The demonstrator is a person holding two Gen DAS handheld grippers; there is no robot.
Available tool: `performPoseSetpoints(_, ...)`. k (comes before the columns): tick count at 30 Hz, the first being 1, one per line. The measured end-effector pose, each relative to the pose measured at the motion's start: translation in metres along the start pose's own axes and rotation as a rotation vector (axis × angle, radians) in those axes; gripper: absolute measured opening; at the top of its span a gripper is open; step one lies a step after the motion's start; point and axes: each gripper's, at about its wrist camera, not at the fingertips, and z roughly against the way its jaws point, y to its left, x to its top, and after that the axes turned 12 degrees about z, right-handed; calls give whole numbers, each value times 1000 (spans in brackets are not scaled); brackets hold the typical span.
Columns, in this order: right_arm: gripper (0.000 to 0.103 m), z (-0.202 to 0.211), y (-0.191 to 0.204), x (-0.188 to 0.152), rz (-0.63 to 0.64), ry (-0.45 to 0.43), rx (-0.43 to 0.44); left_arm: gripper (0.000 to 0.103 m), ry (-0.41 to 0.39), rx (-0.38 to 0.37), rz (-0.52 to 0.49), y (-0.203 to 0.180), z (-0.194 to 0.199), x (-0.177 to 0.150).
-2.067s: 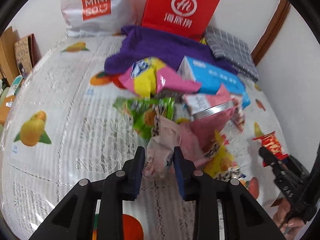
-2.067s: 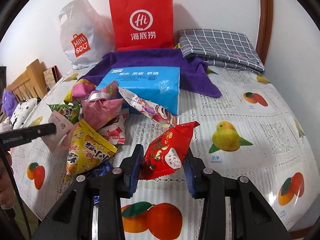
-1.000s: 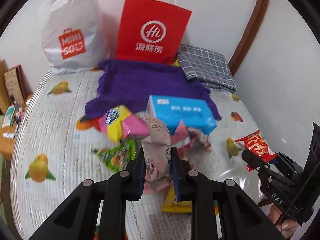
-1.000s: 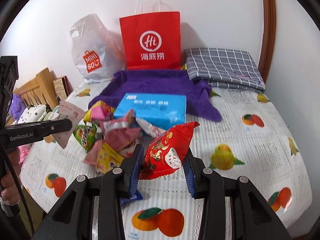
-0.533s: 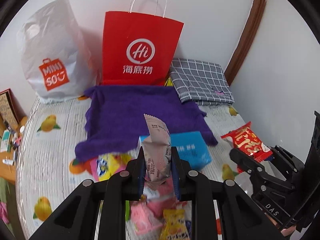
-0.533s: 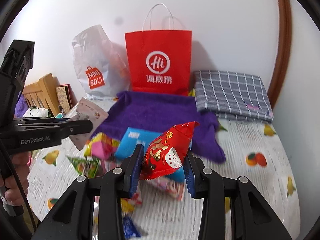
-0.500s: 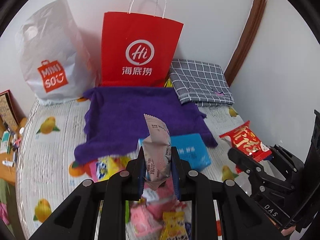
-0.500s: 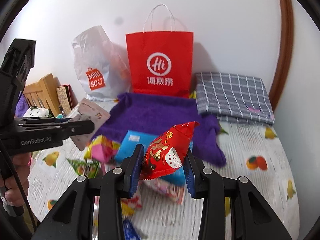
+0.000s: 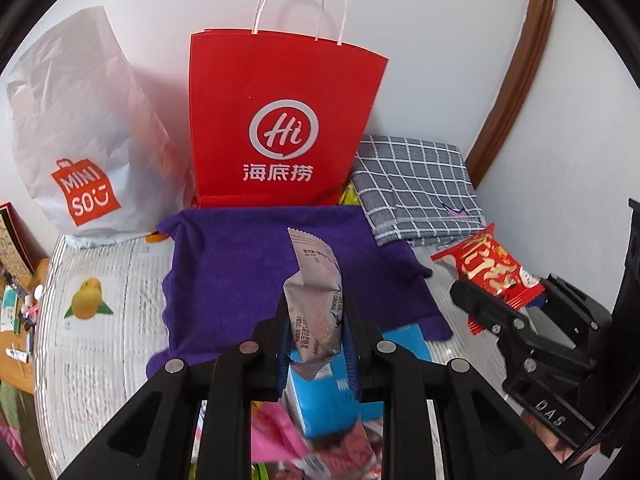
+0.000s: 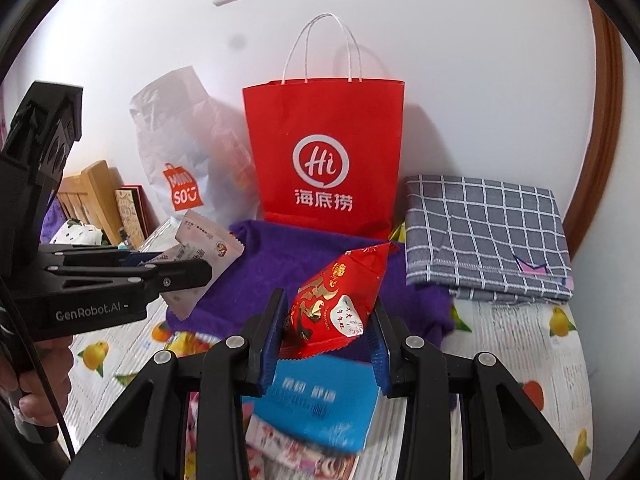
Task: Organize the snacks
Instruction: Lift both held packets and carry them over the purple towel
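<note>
Both claws are up in the air and both are loaded, but nothing looks sorted yet! The red paper bag [image 9: 286,128] stands upright against the wall behind the purple towel [image 9: 240,272], and I judge it the likely home for the snacks, though its inside is hidden. Low in the frame, a jumble of packets [image 10: 296,454] lies on the bed beside the blue tissue pack [image 10: 320,404], so most of the job appears left to do.

Now the claws. The left claw [image 9: 316,330] is closed down narrow, pinching a pale pink snack packet [image 9: 316,288] by its lower half, the crimped top standing free above the purple towel. The right claw [image 10: 326,330] sits wider, its blue pads pressed on either side of a puffy red snack packet [image 10: 336,304], which points up towards the red paper bag. Both packets hang clear of the bed, short of the bag's mouth.
</note>
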Motion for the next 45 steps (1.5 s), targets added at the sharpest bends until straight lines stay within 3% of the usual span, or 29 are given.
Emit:
performPoseSetpoints(25, 38, -76, -29, 65, 38, -42, 32, 21, -21, 53, 81, 46, -59, 80)
performPoseSetpoints(34, 38, -118, -38, 56, 30, 23, 41, 21, 18, 58, 111, 66, -96, 85)
performPoseSetpoints(40, 38, -150, -45, 42, 43, 101, 40, 21, 107, 75, 145, 82, -133, 74)
performPoseSetpoints(45, 38, -178, -52, 27, 61, 192, 44, 21, 137, 95, 152, 89, -148, 69)
